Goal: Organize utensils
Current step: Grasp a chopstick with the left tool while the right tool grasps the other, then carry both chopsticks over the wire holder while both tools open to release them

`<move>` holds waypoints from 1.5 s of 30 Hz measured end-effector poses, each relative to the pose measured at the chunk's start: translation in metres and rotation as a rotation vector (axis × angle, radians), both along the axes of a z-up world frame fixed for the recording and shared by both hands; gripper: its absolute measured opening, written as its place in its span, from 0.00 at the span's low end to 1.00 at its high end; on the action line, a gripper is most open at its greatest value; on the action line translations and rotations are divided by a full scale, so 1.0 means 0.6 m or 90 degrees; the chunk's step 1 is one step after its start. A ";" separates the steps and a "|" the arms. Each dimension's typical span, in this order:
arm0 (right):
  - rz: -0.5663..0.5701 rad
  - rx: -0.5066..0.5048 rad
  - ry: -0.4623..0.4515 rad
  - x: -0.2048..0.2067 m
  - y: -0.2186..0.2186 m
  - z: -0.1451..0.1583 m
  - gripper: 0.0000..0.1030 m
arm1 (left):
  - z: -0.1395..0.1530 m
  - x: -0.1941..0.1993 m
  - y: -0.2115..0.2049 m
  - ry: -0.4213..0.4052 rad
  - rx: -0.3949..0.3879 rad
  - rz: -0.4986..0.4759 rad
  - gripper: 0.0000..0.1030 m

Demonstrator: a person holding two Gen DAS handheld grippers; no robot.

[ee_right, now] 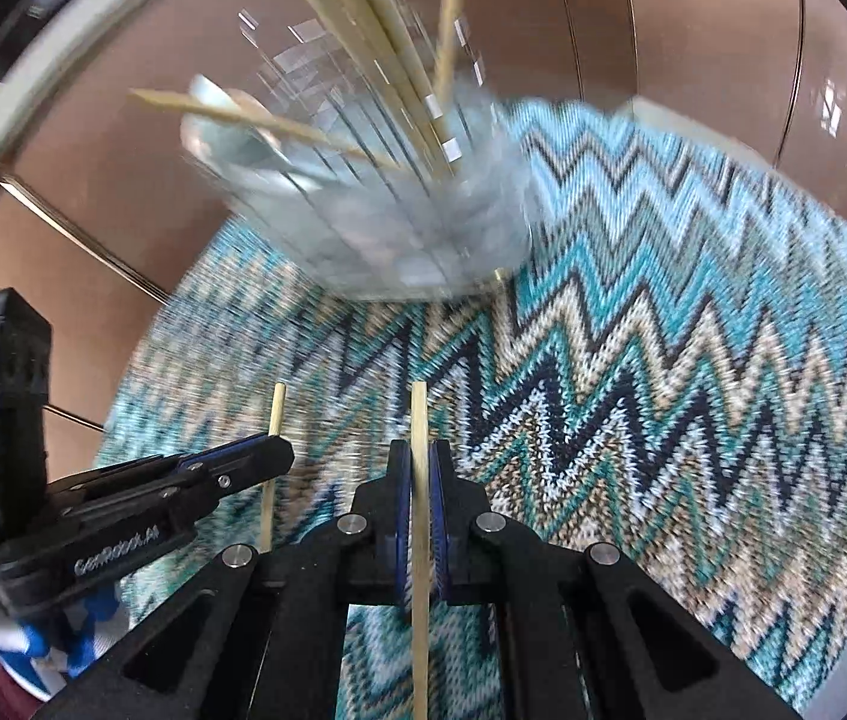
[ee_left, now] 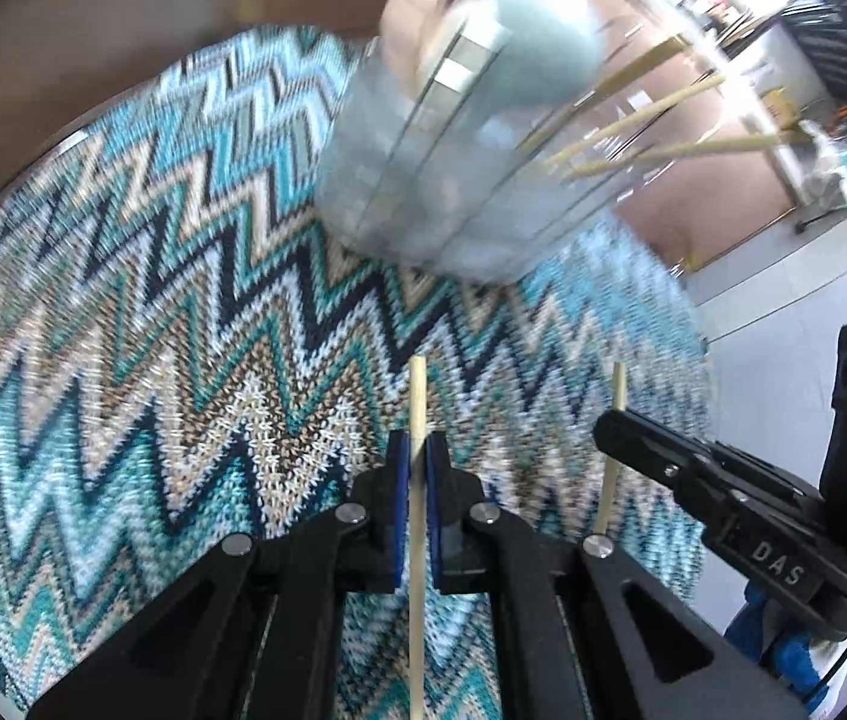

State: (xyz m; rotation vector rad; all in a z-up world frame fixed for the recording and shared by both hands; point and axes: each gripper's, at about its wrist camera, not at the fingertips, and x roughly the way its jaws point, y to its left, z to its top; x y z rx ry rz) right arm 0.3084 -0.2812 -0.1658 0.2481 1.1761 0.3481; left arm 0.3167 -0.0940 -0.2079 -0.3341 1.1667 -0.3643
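My left gripper point(ee_left: 417, 450) is shut on a pale wooden chopstick point(ee_left: 417, 396) that stands out past its blue pads. To its right, my right gripper point(ee_left: 606, 420) grips a second chopstick point(ee_left: 616, 390). In the right wrist view, the right gripper point(ee_right: 422, 456) is shut on its chopstick point(ee_right: 419, 414), and the left gripper point(ee_right: 279, 450) holds the other chopstick point(ee_right: 276, 414) at the left. Both hang above a zigzag woven mat point(ee_left: 153, 300). Ahead on the mat point(ee_right: 663, 330) stands a blurred glass holder point(ee_left: 423, 198) point(ee_right: 375, 228) with several chopsticks and a grey-blue spoon point(ee_left: 543, 36).
The round mat lies on a brown table point(ee_left: 93, 30) point(ee_right: 693, 30) with metal strips. Beyond the table's edge at the right are a pale floor point(ee_left: 753, 288) and shelving point(ee_left: 843, 48). Blue and white cloth point(ee_right: 81, 630) shows below the left gripper.
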 end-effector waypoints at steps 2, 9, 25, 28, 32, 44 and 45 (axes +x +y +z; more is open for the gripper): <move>0.004 0.006 -0.039 -0.020 -0.004 0.030 0.06 | 0.033 -0.025 0.010 -0.046 -0.016 0.002 0.04; -0.009 0.014 -0.165 -0.108 -0.007 0.144 0.06 | 0.144 -0.096 0.062 -0.178 -0.044 0.037 0.04; -0.086 0.059 -0.523 -0.081 0.006 0.386 0.06 | 0.417 -0.064 0.091 -0.527 -0.104 0.173 0.04; -0.102 0.052 -0.570 -0.043 0.000 0.387 0.06 | 0.422 -0.042 0.074 -0.583 -0.097 0.222 0.04; -0.110 0.040 -0.593 0.008 -0.007 0.359 0.06 | 0.396 0.004 0.042 -0.618 -0.088 0.275 0.04; -0.105 0.025 -0.567 0.131 -0.017 0.218 0.06 | 0.277 0.115 -0.023 -0.624 -0.011 0.305 0.05; -0.103 0.023 -0.561 0.134 -0.016 0.207 0.06 | 0.265 0.123 -0.025 -0.617 -0.009 0.306 0.05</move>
